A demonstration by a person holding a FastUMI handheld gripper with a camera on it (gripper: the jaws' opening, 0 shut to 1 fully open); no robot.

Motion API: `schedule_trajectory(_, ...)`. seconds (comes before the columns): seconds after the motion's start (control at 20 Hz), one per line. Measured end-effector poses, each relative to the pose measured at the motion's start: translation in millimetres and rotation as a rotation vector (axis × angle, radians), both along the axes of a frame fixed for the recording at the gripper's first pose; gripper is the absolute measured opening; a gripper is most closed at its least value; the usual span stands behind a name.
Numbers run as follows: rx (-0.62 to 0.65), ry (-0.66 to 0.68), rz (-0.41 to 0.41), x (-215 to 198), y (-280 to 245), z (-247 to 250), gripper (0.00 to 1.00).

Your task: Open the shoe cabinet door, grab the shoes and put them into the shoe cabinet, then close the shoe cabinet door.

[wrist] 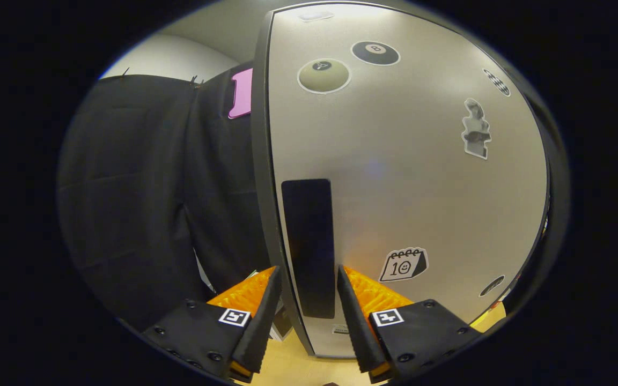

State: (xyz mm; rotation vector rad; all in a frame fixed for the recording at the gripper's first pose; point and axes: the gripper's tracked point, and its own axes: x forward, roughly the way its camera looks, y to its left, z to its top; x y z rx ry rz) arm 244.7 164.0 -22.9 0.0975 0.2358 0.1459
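Note:
The shoe cabinet door is pale grey with a dark rim and stands close in front of me, carrying several stickers. A tall black handle plate sits along its left edge. My gripper straddles that edge low down. The left finger lies against the door's dark side edge. The right finger rests on the door face just right of the handle plate. Both fingers press on the door edge with the handle between them. The cabinet's inside is hidden behind the door.
Black cloth hangs as the booth wall left of the door, with a white wall above it. Light wooden floor shows below the door's bottom edge, between the fingers.

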Motion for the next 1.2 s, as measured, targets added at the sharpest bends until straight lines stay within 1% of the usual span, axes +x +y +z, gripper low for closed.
schedule_trajectory(0.05, -0.018, -0.005, -0.015, 1, -1, 0, 0.64)
schedule_trajectory(0.1, -0.045, -0.011, -0.048, 1, -6, -1, 0.56)
schedule_trajectory(0.2, -0.054, -0.011, -0.072, 1, -5, 1, 0.40)
schedule_trajectory(0.4, -0.064, 0.002, -0.112, 3, -6, -1, 0.29)
schedule_trajectory(0.45, -0.065, 0.003, -0.123, 2, -6, -1, 0.30)
schedule_trajectory(0.5, -0.065, 0.004, -0.129, 3, -6, -1, 0.26)
schedule_trajectory(0.6, -0.050, 0.005, -0.120, 0, -6, -1, 0.20)
schedule_trajectory(0.65, -0.039, 0.005, -0.107, 2, -5, -2, 0.20)
schedule_trajectory(0.7, -0.043, 0.014, -0.090, -1, -5, -2, 0.14)
schedule_trajectory(0.75, -0.050, 0.018, -0.073, -1, -4, -4, 0.14)
schedule_trajectory(0.85, -0.053, 0.022, -0.060, -7, -5, -5, 0.10)
schedule_trajectory(1.05, -0.062, 0.004, -0.037, -22, -9, -3, 0.10)
schedule_trajectory(1.2, -0.039, -0.008, 0.010, -36, -14, -2, 0.10)
